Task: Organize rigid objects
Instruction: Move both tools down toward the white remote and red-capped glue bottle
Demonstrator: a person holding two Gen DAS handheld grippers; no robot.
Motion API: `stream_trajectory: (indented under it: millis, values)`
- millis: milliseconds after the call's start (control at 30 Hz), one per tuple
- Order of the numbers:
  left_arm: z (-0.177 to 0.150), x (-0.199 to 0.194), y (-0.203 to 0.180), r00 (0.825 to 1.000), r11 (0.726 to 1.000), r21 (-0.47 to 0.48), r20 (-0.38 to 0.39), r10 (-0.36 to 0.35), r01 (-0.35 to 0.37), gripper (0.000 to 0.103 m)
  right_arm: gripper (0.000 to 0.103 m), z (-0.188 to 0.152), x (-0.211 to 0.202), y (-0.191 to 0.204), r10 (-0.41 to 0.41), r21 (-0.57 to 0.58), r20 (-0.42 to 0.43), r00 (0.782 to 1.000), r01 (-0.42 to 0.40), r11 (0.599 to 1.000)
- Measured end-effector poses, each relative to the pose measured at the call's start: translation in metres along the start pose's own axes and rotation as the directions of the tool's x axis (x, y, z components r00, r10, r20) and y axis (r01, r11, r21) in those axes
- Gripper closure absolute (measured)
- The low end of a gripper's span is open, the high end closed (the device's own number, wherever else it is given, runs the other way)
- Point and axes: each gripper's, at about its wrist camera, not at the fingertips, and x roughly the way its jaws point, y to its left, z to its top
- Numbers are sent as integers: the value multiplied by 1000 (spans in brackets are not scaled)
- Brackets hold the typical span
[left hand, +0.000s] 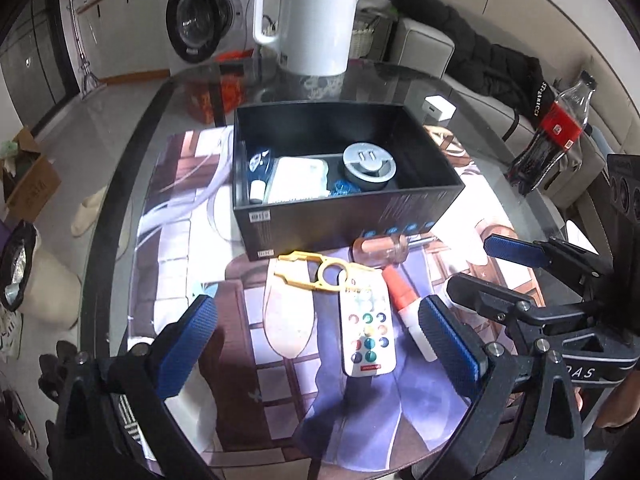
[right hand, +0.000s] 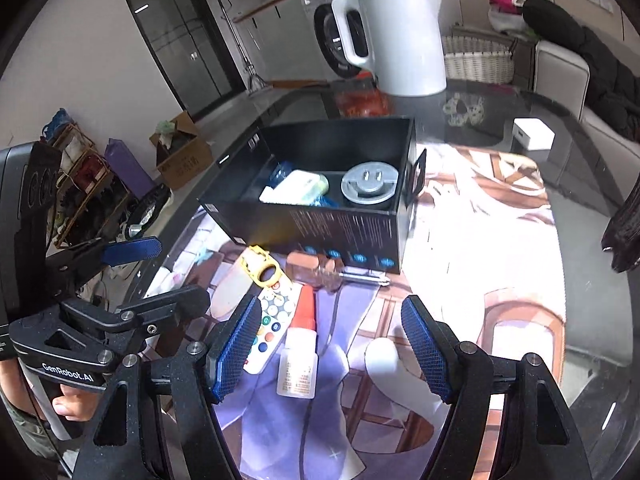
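Note:
An open black box (left hand: 344,216) (right hand: 320,224) stands on a printed mat and holds a grey round plug reel (left hand: 370,162) (right hand: 370,184), a white pack (left hand: 298,180) and blue items. In front of it lie a yellow tool (left hand: 320,276) (right hand: 262,270), a white remote with coloured buttons (left hand: 366,328) (right hand: 272,320), a glue bottle with a red cap (left hand: 406,312) (right hand: 300,352) and a screwdriver with a clear pinkish handle (left hand: 382,248) (right hand: 320,270). My left gripper (left hand: 320,340) is open above the remote. My right gripper (right hand: 326,344) is open just behind the glue bottle.
A white kettle (left hand: 308,16) (right hand: 396,36) stands behind the box on the round glass table (left hand: 132,128). A cola bottle (left hand: 556,132) and a small white cube (left hand: 438,108) (right hand: 534,134) are at the right. Table edge curves on the left.

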Motion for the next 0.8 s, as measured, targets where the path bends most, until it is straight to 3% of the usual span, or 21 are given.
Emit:
stream_trajectory:
  millis: [400,667,800]
  values:
    - [-2,8,22,999,998,-53,-46,27,-29,2,29,-7,27,14,17,-25,-87,996,-19,1000]
    - [-1,16,16,997,999,-31,-72,16,-19,2,29,-10,43,16,20,-23,-138,990,-23,999]
    - [-1,20,7,997,1000,-6,-81,16,-16,2,38,-11,48,12,-1,-22,-159,987,-3,1000]
